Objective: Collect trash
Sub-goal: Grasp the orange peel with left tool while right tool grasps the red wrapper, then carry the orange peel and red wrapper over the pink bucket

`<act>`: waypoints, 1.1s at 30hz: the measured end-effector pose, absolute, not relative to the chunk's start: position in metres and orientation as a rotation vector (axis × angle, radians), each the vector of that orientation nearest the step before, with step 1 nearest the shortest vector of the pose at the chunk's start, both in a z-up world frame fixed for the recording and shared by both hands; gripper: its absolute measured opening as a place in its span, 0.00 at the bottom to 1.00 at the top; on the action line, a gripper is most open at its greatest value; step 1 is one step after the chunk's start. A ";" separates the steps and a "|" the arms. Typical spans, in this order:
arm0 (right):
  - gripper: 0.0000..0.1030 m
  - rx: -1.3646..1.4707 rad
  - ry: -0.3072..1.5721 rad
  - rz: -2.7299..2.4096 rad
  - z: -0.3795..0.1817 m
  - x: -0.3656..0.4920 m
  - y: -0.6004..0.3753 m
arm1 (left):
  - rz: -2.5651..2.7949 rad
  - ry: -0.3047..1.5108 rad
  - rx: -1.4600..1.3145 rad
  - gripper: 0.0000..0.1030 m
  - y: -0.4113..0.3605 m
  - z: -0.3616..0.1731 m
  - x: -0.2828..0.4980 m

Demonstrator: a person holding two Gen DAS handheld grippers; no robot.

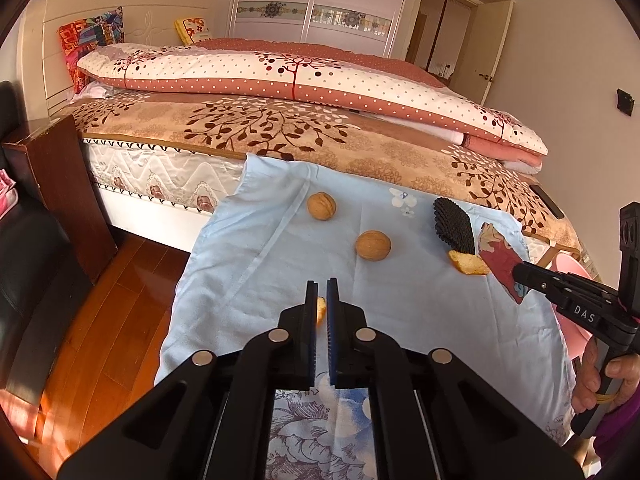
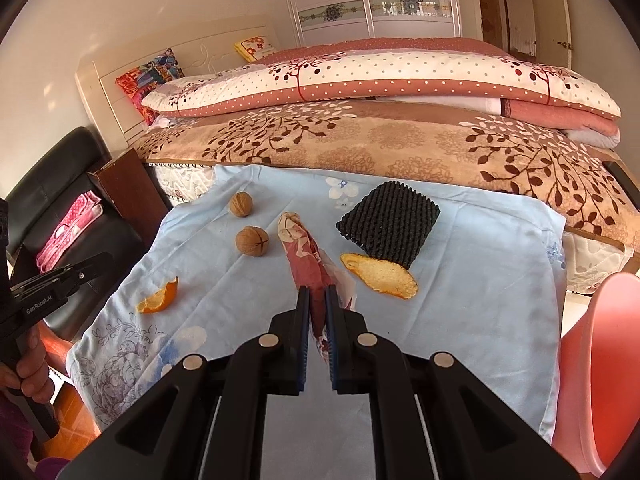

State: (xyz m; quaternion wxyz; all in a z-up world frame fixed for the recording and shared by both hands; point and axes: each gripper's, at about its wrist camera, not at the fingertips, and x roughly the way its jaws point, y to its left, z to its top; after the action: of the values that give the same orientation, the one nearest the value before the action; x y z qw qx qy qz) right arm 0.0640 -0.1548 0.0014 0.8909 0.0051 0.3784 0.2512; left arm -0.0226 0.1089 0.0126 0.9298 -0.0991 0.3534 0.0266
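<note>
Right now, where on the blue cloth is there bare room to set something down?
Free: the light blue cloth right of the large orange peel, and the strip between the small orange peel and the red wrapper. Crowded: around the brown walnuts and black foam net.

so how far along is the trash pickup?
Early, nothing visibly binned yet. In hand: right tongs shut on the red wrapper. Left tongs nearly closed above the small orange peel; grip unclear. Left on the blue cloth: large peel, black foam net, two walnuts.

2 walnuts [image 2: 251, 241] left of foam net [image 2: 388, 224]
</note>
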 end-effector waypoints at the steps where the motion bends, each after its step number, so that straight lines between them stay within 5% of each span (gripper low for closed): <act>1: 0.07 0.018 0.785 0.516 0.002 0.064 -0.158 | 0.056 0.731 -0.204 0.04 0.111 0.011 -0.021; 3: 0.07 0.030 0.788 0.507 0.002 0.065 -0.162 | 0.053 0.767 -0.209 0.11 0.114 0.005 -0.016; 5: 0.07 0.037 0.793 0.495 0.000 0.066 -0.166 | 0.052 0.818 -0.217 0.40 0.118 -0.006 -0.009; 6: 0.07 0.040 0.795 0.489 -0.001 0.066 -0.168 | 0.053 0.840 -0.222 0.40 0.119 -0.012 -0.006; 16: 0.07 0.075 0.827 0.438 -0.013 0.067 -0.187 | 0.107 0.930 -0.181 0.39 0.119 -0.060 0.004; 20: 0.07 0.090 0.830 0.415 -0.015 0.067 -0.196 | 0.097 0.924 -0.149 0.09 0.110 -0.061 0.005; 33: 0.07 0.149 0.777 0.300 -0.002 0.065 -0.251 | -0.031 0.818 -0.135 0.07 0.067 -0.018 0.013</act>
State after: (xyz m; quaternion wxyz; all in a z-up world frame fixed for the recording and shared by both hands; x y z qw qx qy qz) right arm 0.0654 -0.2513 -0.0023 0.9118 0.0724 0.3770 0.1458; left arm 0.0133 0.0670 -0.0185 0.9151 -0.0656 0.3975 -0.0151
